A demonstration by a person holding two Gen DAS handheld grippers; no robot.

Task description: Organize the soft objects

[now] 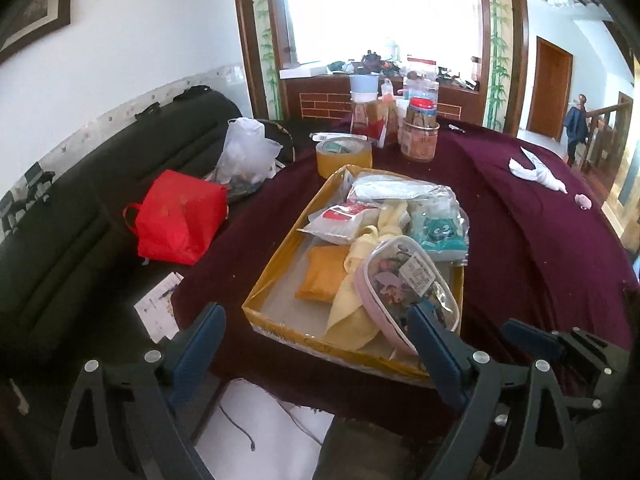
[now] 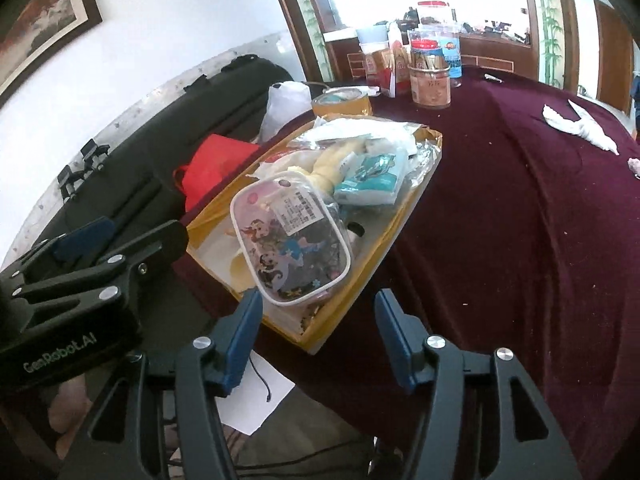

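A yellow cardboard box (image 1: 276, 264) (image 2: 412, 200) sits on the maroon tablecloth and holds soft items: a clear pink-edged cartoon pouch (image 1: 404, 280) (image 2: 292, 240), a pale yellow cloth (image 1: 356, 308) (image 2: 328, 168), an orange packet (image 1: 322, 276), a teal tissue pack (image 1: 440, 236) (image 2: 372, 184) and plastic-wrapped packs (image 1: 344, 220). My left gripper (image 1: 316, 332) is open and empty just in front of the box's near edge. My right gripper (image 2: 316, 312) is open and empty at the box's near corner, below the pouch. A white cloth (image 1: 536, 172) (image 2: 588, 124) and a small pink object (image 1: 582, 200) lie on the table at the right.
A tape roll (image 1: 344, 156) (image 2: 340, 104), jars and bottles (image 1: 420, 136) (image 2: 432, 80) stand behind the box. A red bag (image 1: 180, 216) (image 2: 216, 168) and a clear plastic bag (image 1: 248, 156) rest on a black sofa (image 1: 80, 216) to the left. White paper (image 1: 264, 432) lies on the floor.
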